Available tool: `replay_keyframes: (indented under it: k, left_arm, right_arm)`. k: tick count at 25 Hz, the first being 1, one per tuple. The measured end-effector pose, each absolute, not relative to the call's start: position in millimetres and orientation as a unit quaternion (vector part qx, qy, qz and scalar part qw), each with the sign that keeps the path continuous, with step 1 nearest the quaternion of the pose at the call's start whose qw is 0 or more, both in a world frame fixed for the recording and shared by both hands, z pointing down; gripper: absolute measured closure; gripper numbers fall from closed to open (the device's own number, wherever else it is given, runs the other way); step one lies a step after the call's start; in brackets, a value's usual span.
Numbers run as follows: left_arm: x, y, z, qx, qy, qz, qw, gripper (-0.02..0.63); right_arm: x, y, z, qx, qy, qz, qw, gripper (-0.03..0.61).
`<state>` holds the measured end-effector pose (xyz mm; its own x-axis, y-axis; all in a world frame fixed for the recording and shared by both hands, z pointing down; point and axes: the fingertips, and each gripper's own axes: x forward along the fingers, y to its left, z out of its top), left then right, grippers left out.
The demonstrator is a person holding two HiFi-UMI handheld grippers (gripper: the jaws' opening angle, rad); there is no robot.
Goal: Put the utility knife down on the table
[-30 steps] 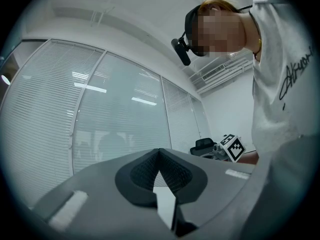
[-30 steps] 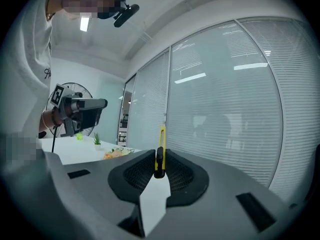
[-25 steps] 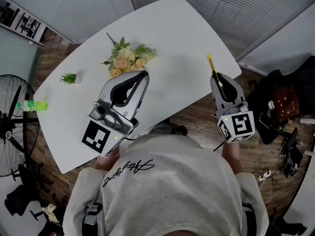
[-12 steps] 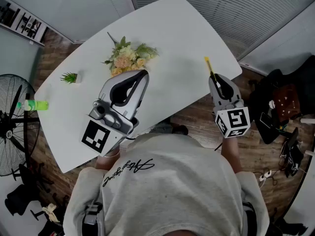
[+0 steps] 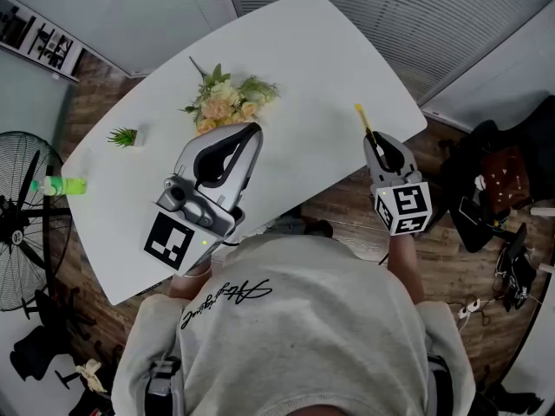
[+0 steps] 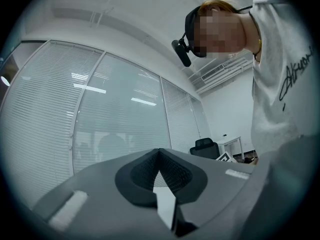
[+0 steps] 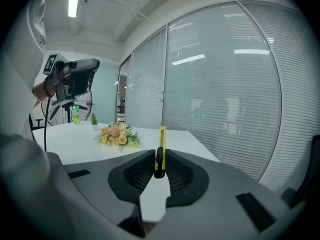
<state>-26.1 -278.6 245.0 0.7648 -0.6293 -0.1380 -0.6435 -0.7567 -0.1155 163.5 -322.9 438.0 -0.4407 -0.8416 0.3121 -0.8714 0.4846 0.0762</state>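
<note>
The right gripper, clamped on the utility knife, has sunk toward the right edge of the table; the knife isn't down yet. The left gripper hangs closed and empty.

Wht table on wood floor w/ blinds behind, fan at L

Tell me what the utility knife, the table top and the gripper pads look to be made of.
Utility knife: yellow plastic casing with a black slider, probably; smooth, even colour.
Table: white, smooth, matt top, likely laminate or painted board; no grain shows.
Pads: black, dotted texture, seemingly rubber.
</note>
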Motion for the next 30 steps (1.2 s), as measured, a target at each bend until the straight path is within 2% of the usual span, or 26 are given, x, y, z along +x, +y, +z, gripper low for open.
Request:
replay_keyframes:
  k: [30]
  left_arm:
    - [-32.5, -273.6, 243.1, -0.935, 0.343, 0.038, 0.081, 0.618]
  right_arm:
    - [170.1, -315.5, 515.3, 0.496, -0.831, 0.1, 0.229, 0.515]
